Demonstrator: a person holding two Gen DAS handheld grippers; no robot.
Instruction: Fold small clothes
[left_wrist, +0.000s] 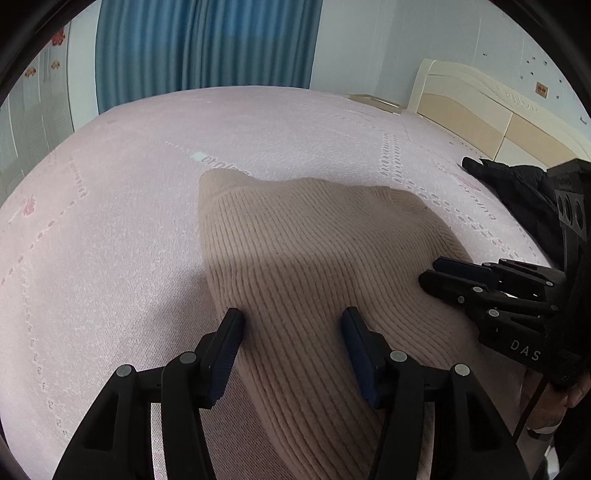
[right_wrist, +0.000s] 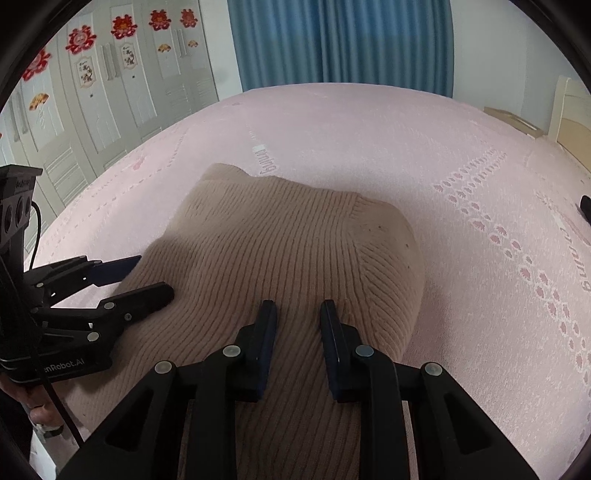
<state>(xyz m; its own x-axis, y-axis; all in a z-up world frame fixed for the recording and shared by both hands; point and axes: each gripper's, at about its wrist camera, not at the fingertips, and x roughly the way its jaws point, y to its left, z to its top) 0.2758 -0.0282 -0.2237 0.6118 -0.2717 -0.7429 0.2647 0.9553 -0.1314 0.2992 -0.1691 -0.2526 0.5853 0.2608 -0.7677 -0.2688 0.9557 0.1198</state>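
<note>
**Beige knit on pink bed, both grippers over its near part**

Beige ribbed knit garment (left_wrist: 314, 258) lies folded into a compact shape on the pink bed cover (left_wrist: 110, 221), roughly mid-bed, near edge running toward the cams. Far-left corner pokes out as a small flap; a seam w/ ribbing change shows on the right side in the right wrist view (right_wrist: 295, 240).

Left gripper (left_wrist: 291, 321): jaws wide apart, tips low over the knit's near-left part; left finger (left_wrist: 231, 332) sits at the garment's left edge, right one over the fabric. Nothing between them. Touching the cloth or just above: can't tell.

Right gripper (right_wrist: 298, 314): jaws part open, narrower gap than the left, tips over the knit's near-right area. No fabric pinched between them. From the left wrist view it shows at the garment's right edge (left_wrist: 443, 273), fingers stacked close, low over the knit.

Left gripper also seen from the right cam (right_wrist: 144, 280), at the garment's left border.

Background: blue curtain (right_wrist: 340, 44), white wardrobe doors w/ red paper decorations (right_wrist: 122, 27), cream headboard (left_wrist: 480, 107), dark clothing (left_wrist: 517, 192) on the bed at right.
</note>
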